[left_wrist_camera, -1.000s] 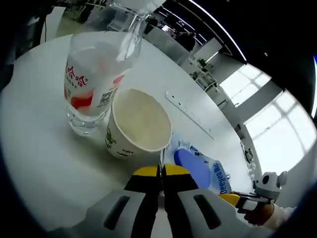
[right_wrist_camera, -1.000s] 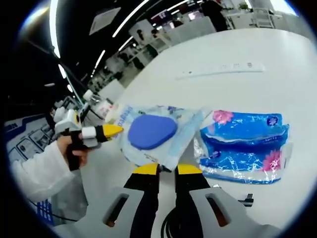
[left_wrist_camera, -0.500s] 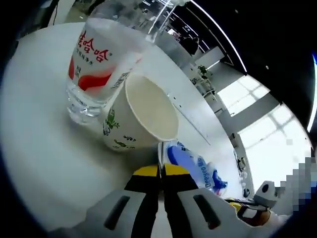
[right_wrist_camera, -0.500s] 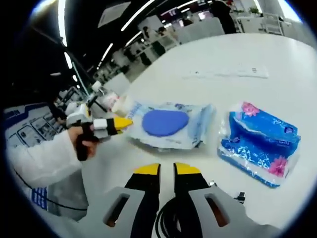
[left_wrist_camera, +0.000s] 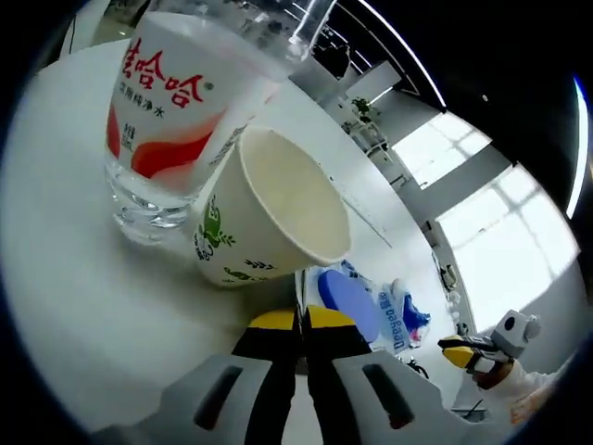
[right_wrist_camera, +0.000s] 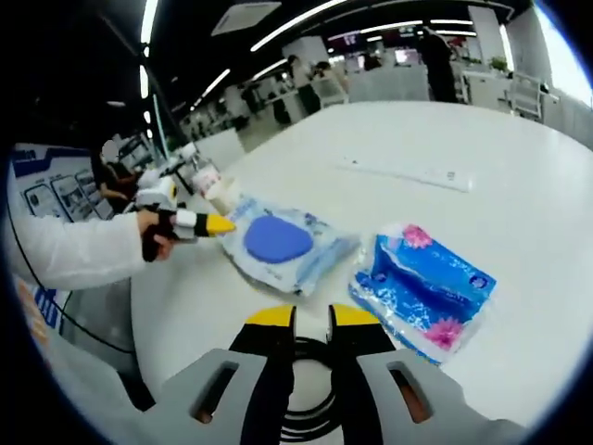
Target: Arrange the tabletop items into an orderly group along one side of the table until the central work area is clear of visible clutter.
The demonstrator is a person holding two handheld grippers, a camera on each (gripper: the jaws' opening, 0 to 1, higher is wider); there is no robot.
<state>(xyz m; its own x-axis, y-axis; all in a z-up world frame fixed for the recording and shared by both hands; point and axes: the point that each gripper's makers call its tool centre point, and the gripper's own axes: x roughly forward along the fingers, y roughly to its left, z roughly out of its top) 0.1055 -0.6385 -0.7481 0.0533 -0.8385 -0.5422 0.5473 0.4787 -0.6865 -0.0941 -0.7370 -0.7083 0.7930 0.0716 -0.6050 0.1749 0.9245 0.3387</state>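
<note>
Left gripper view: tapered paper cup (left_wrist_camera: 269, 218) touches ribbed clear-plastic bottle (left_wrist_camera: 181, 102).

We see a large white table (right_wrist_camera: 482, 130) in an open office. Long ceiling lights (right_wrist_camera: 306, 14) run overhead against a dark ceiling. Bright windows (left_wrist_camera: 505, 246) stand at the far side, with desks (right_wrist_camera: 394, 82) and people beyond.

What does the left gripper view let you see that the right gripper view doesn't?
Left gripper view alone: a paper cup leaning against a clear water bottle, just beyond the shut left gripper.

Right gripper view alone: a blue tissue pack and a black cable coiled below the right gripper.

Both: the wet-wipes pack with the blue lid, and the white table.
</note>
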